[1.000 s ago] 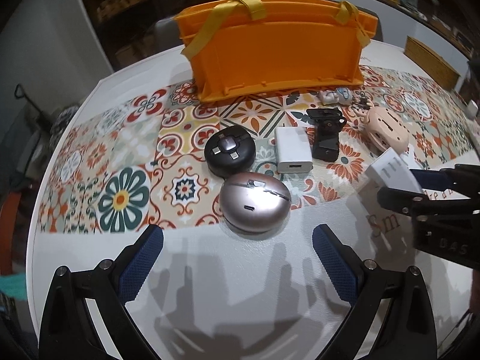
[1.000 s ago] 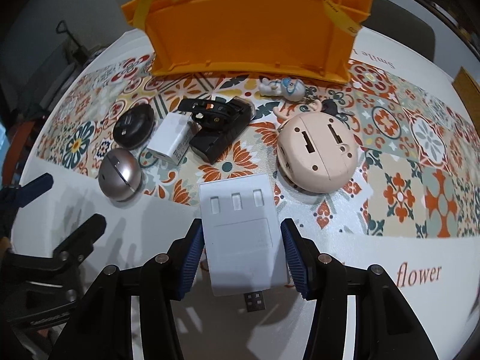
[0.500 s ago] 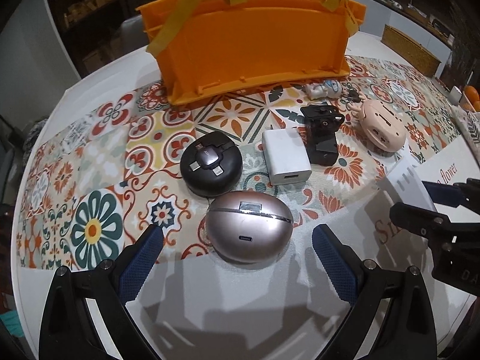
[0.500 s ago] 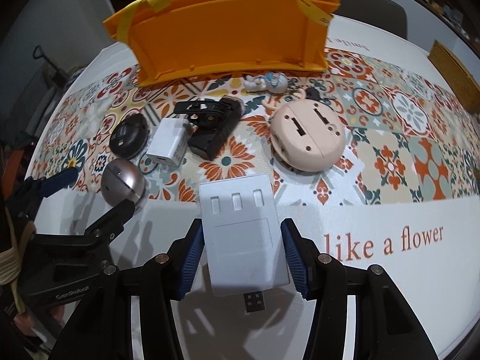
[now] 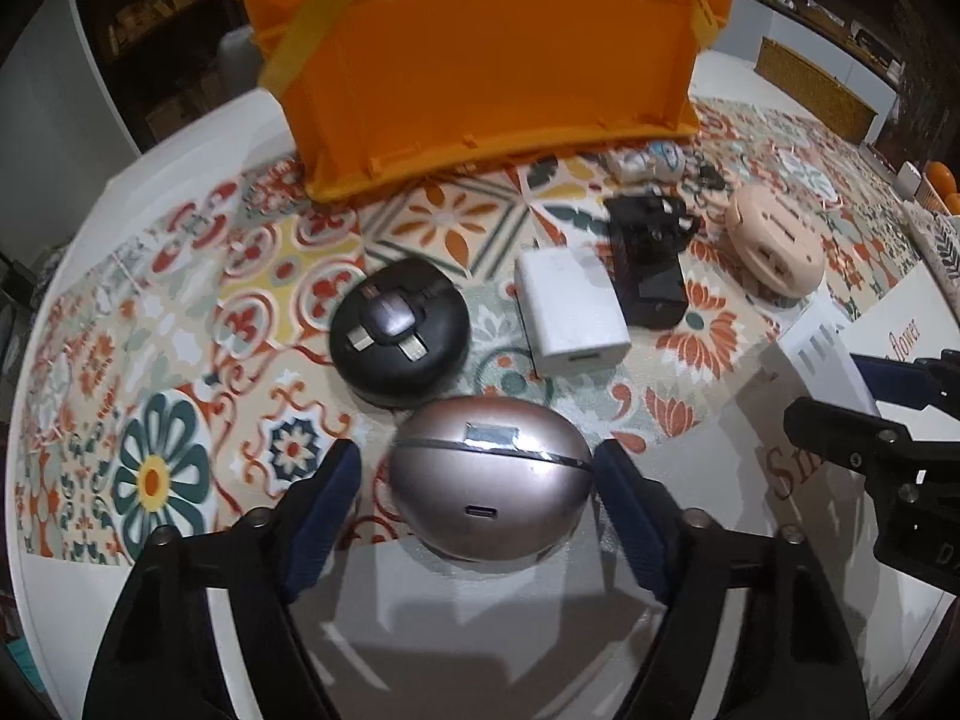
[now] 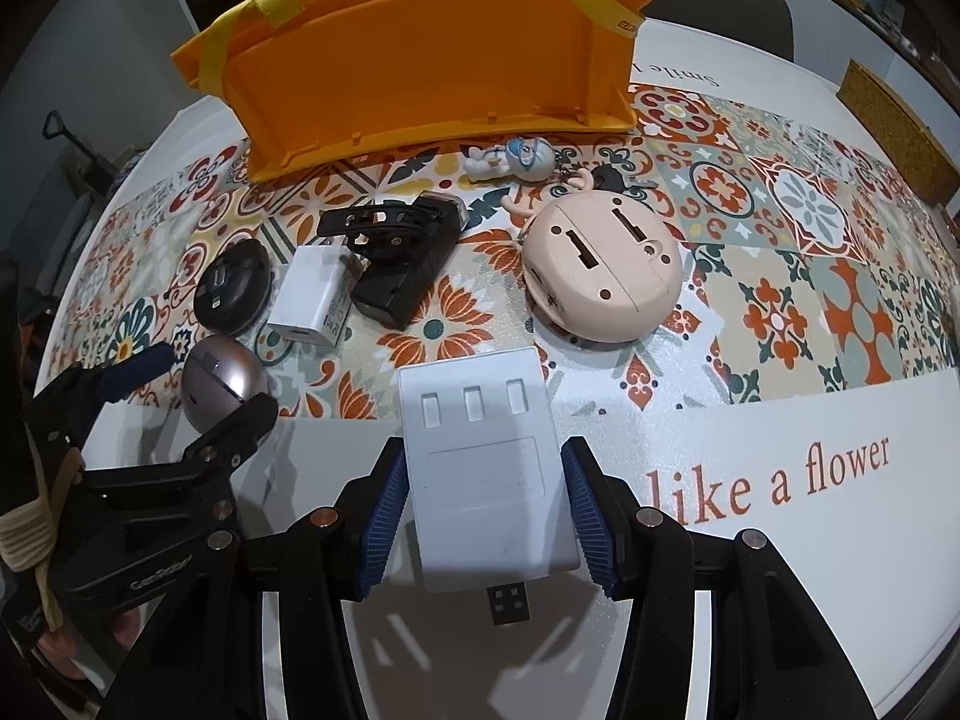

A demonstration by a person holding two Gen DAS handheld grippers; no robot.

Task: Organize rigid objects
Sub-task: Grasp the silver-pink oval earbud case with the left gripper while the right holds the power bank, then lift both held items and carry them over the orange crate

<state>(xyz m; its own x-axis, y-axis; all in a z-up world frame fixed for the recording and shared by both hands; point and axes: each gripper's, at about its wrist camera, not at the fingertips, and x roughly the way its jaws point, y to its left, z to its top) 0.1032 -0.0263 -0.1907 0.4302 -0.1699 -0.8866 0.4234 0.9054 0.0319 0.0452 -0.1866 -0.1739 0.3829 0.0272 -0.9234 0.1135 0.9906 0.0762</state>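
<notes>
My left gripper [image 5: 480,480] is open, its blue pads on either side of a silver egg-shaped case [image 5: 489,477] near the table's front edge; a small gap shows on the left side. The case also shows in the right wrist view [image 6: 222,378]. My right gripper [image 6: 486,516] is shut on a white flat USB hub [image 6: 483,468], held above the table. An orange basket [image 5: 480,60] with yellow straps stands at the back.
On the patterned cloth [image 5: 180,300] lie a black round cable reel [image 5: 399,330], a white charger [image 5: 570,309], a black clip device [image 5: 651,264], a beige round gadget [image 6: 603,264] and a small figurine keychain [image 6: 516,159].
My left gripper has moved forward until its open fingers flank the silver case, and the fingers have narrowed. My right gripper still holds the white hub and has drifted slightly.
</notes>
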